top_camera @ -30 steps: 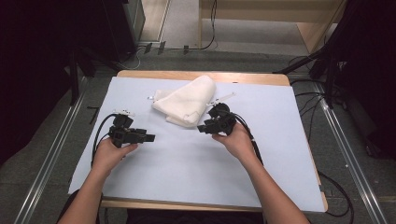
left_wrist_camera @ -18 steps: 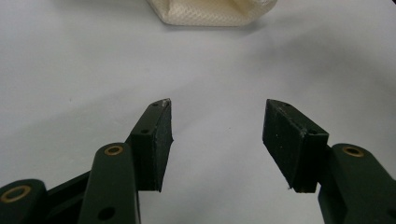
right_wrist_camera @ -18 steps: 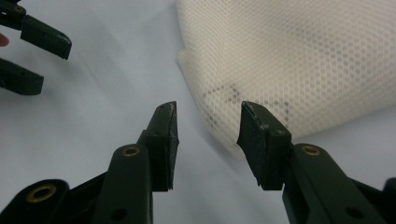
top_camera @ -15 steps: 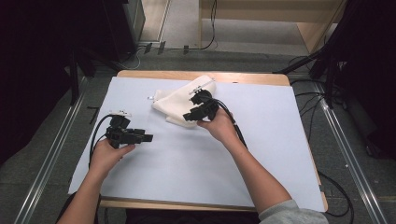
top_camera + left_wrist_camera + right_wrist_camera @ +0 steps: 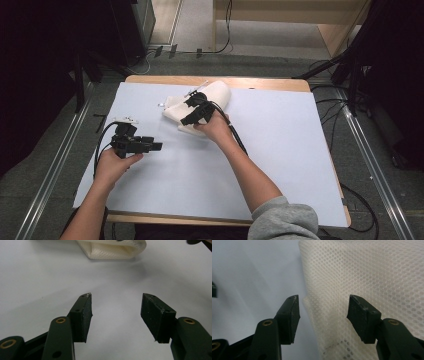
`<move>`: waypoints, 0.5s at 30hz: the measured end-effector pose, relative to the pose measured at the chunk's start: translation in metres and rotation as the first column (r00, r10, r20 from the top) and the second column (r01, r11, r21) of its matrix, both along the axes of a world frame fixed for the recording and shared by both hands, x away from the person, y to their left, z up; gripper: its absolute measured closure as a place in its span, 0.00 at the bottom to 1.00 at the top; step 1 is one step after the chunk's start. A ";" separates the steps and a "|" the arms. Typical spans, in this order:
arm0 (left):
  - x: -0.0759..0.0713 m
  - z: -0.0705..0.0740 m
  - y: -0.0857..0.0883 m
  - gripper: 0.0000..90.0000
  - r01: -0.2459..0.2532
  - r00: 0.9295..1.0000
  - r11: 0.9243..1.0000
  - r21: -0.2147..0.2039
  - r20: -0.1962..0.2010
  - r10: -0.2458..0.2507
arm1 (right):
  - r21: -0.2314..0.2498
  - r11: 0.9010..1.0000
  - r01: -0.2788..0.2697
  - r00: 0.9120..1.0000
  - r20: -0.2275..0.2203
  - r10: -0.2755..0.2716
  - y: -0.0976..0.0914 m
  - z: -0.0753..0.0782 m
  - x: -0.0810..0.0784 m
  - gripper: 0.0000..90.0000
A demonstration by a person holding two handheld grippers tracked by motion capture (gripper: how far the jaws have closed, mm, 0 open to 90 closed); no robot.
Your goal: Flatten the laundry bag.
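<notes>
A folded white mesh bag (image 5: 217, 92) lies at the far middle of the pale sheet (image 5: 280, 150). My right gripper (image 5: 189, 111) hovers over the bag's left end. In the right gripper view its jaws have just been opening; they stand wide around the bag's folded edge (image 5: 362, 272), and the pads (image 5: 293, 315) do not press on the mesh. My left gripper (image 5: 152, 146) rests at the sheet's left side, pointing right, apart from the bag. Its jaws (image 5: 116, 302) are open over bare sheet, with the bag's (image 5: 112, 250) end farther ahead.
The sheet covers a wooden table (image 5: 260, 84). A thin drawstring (image 5: 196, 89) trails from the bag toward the far edge. Cables (image 5: 237, 142) run from both grippers along the forearms. Dark floor and metal rails (image 5: 50, 175) flank the table.
My right hand has travelled left and away across the sheet onto the bag, and its jaws have spread wider. The left hand has stayed where it was.
</notes>
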State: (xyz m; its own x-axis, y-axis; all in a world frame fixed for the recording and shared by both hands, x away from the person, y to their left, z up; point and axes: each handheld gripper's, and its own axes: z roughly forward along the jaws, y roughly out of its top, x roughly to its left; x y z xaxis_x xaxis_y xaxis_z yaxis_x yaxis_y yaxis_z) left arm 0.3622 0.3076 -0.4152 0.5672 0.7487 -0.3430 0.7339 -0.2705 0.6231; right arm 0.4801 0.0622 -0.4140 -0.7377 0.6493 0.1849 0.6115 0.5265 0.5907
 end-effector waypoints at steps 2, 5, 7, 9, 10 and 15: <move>-0.001 0.001 0.000 0.47 0.005 1.000 1.000 0.003 0.024 -0.005 | -0.014 1.000 0.000 1.000 -0.002 0.000 0.003 -0.003 0.001 0.49; -0.001 0.001 0.003 0.46 0.003 1.000 1.000 -0.001 0.031 -0.003 | -0.043 0.999 0.012 1.000 0.009 -0.011 0.008 -0.011 0.006 0.49; 0.000 0.001 0.004 0.45 0.001 1.000 1.000 -0.004 0.025 -0.001 | -0.050 0.999 0.023 1.000 0.002 -0.023 0.012 -0.018 0.009 0.49; 0.000 0.001 0.005 0.45 -0.004 1.000 1.000 -0.002 0.024 0.004 | -0.058 0.998 0.024 1.000 -0.001 -0.024 0.013 -0.020 0.009 0.49; 0.001 0.000 0.005 0.45 -0.006 1.000 1.000 -0.001 0.020 0.006 | -0.067 0.997 0.028 1.000 0.000 -0.028 0.015 -0.024 0.010 0.48; 0.001 -0.001 0.004 0.44 -0.008 1.000 1.000 0.002 0.016 0.008 | -0.099 0.995 0.024 0.999 0.031 -0.021 0.020 -0.028 0.009 0.57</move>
